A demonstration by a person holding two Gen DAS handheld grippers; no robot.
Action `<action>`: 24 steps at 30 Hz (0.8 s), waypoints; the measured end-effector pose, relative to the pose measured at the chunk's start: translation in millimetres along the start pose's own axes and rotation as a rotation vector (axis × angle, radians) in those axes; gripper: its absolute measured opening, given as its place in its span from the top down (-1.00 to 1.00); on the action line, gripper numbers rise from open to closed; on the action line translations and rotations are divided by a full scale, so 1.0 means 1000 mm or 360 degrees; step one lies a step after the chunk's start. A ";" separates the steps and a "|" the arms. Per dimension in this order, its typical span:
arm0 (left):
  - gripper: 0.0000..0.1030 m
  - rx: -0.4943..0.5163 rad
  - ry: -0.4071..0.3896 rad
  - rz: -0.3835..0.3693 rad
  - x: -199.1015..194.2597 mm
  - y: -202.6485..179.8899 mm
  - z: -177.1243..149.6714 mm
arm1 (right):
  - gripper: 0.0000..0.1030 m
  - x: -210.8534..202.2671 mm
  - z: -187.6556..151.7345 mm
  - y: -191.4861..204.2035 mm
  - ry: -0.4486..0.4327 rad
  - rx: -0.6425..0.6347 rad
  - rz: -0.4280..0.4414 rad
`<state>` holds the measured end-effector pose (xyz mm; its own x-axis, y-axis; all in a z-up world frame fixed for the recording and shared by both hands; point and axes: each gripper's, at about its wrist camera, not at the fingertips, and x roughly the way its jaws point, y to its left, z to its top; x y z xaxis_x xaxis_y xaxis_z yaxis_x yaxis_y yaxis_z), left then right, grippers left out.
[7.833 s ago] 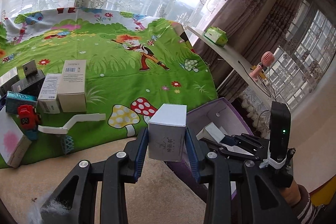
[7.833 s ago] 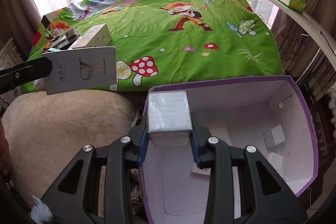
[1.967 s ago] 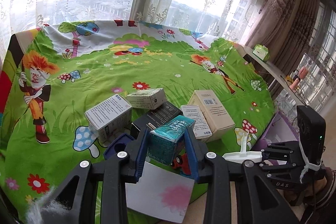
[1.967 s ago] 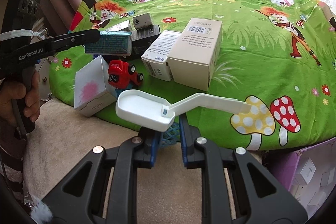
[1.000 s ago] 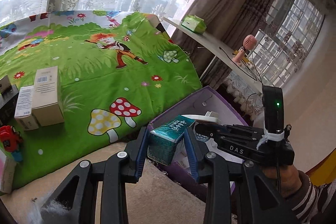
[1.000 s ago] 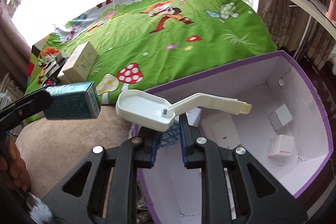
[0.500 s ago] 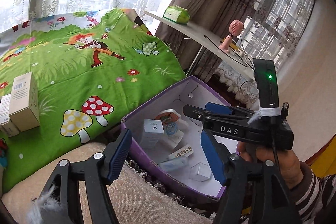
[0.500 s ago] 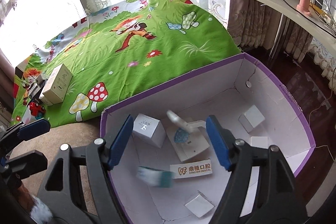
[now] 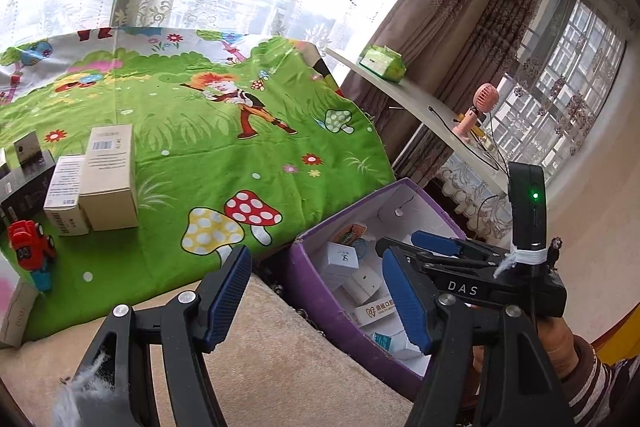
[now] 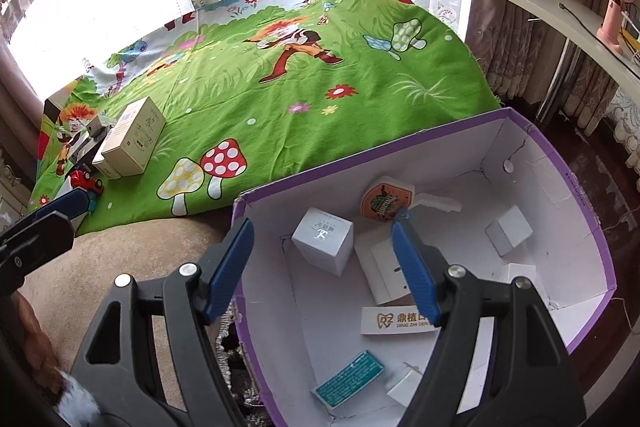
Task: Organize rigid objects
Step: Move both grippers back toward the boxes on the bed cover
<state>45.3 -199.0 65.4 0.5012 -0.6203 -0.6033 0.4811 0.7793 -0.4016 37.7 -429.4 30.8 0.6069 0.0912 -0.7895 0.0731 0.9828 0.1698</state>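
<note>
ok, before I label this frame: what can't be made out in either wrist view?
- Right wrist view: the printed name on the flat white carton in the purple cardboard box is cut short by the right gripper's blue finger.
- Left wrist view: the pink-and-white box is cropped by the left frame edge.
- Left wrist view: the teal carton is mostly hidden by the left gripper's finger.
- Both views: carton text is too small to read.

Pale box [image 9: 12, 311] cut off by left wrist view's edge
</note>
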 end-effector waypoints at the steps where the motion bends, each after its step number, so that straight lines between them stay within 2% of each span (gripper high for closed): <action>1: -0.34 -0.0010 -0.0015 0.0014 -0.004 0.005 -0.001 | -0.45 0.001 -0.001 0.002 0.0012 0.0007 0.0019; 17: -0.34 -0.0416 -0.0188 0.0206 -0.067 0.087 -0.031 | -0.45 0.013 -0.014 0.042 0.0113 -0.0116 0.0153; 24: -0.34 -0.0623 -0.0255 0.0350 -0.091 0.122 -0.045 | -0.45 0.018 -0.022 0.065 0.0149 -0.0195 0.0219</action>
<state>25.6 -43.6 40.2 0.6801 -0.4187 -0.6017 0.0594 0.8496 -0.5241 36.2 -360.4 15.1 0.5280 0.2351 -0.8160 -0.1060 0.9716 0.2114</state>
